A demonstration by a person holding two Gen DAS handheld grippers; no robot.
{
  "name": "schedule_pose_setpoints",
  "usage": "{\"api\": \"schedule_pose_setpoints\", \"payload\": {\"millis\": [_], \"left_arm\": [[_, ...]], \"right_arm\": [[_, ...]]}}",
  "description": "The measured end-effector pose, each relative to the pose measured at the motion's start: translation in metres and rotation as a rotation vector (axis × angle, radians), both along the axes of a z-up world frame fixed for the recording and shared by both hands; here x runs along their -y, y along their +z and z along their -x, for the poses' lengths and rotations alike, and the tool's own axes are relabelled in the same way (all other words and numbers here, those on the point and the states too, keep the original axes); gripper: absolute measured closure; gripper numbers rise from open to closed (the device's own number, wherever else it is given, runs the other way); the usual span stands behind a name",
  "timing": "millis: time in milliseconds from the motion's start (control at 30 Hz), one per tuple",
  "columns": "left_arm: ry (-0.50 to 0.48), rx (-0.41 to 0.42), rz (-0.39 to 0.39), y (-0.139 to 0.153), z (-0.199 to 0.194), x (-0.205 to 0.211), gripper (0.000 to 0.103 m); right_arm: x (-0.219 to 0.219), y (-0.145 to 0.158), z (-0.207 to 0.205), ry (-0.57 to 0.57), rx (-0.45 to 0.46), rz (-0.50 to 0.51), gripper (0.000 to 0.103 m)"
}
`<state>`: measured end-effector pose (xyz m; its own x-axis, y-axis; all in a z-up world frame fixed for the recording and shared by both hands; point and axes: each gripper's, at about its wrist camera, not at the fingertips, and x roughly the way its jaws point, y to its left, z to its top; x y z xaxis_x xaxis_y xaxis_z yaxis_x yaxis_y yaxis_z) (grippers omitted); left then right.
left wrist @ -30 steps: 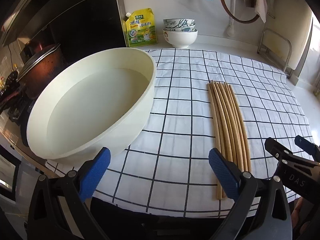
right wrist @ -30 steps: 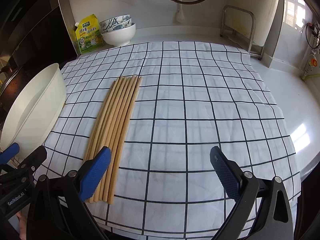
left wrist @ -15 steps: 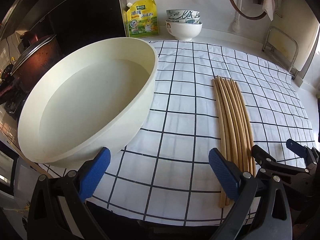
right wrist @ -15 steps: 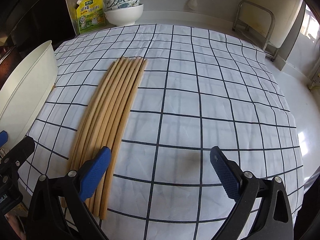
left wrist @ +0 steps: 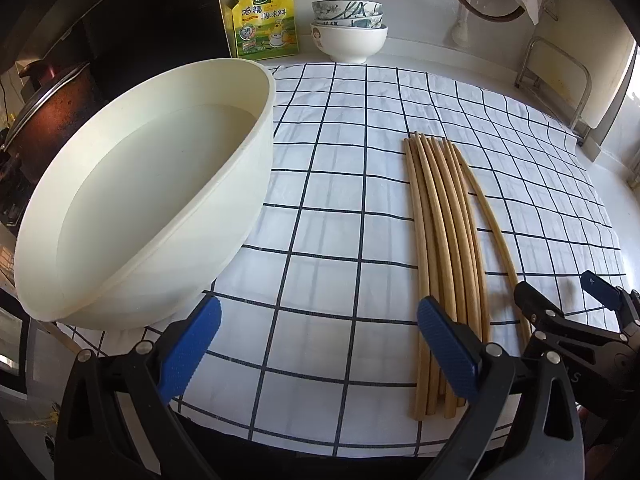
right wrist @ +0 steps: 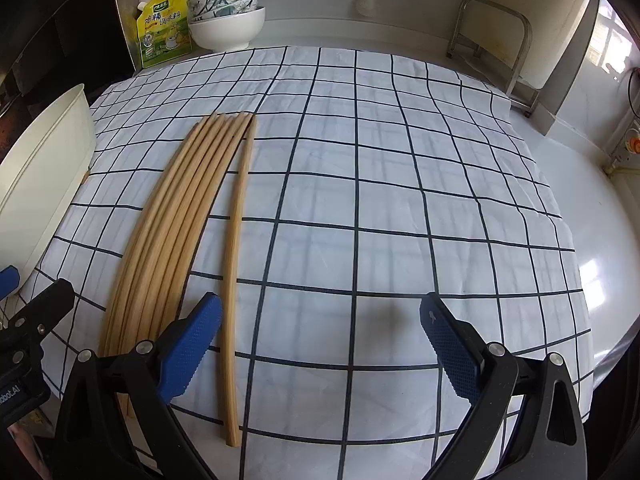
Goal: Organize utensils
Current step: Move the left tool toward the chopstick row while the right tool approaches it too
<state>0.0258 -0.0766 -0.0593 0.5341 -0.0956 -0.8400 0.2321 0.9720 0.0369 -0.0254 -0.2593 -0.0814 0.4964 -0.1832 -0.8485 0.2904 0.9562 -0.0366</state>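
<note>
Wooden chopsticks lying in a tight bundle on the checked cloth, just ahead and left of the right gripper. One stray chopstick split off from the bundle, touching it only near the far tips, near end running right past the inside of the right gripper's left pad. Looks close enough to be brushing the pad, hard to say for sure. Right jaws spread wide, nothing between them, hovering low over the cloth.

Left gripper also wide apart and carrying nothing, parked at the near edge of the cloth. Bundle sits ahead to its right, near ends tucked behind the right pad. Big cream basin ahead to its left, resting on the cloth edge.

Far off beyond both grippers, by the wall: stacked bowls and a yellow pouch side by side. Dark pot way out left of the basin.
</note>
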Motion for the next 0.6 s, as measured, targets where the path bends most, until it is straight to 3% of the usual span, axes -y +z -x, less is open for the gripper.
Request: {"api": "schedule_pose_setpoints", "payload": {"millis": [600], "left_arm": [[-0.019, 0.002, -0.095, -0.016, -0.006, 0.025, 0.006]], "right_arm": [[0.02, 0.001, 0.01, 0.01, 0.038, -0.035, 0.008]]}}
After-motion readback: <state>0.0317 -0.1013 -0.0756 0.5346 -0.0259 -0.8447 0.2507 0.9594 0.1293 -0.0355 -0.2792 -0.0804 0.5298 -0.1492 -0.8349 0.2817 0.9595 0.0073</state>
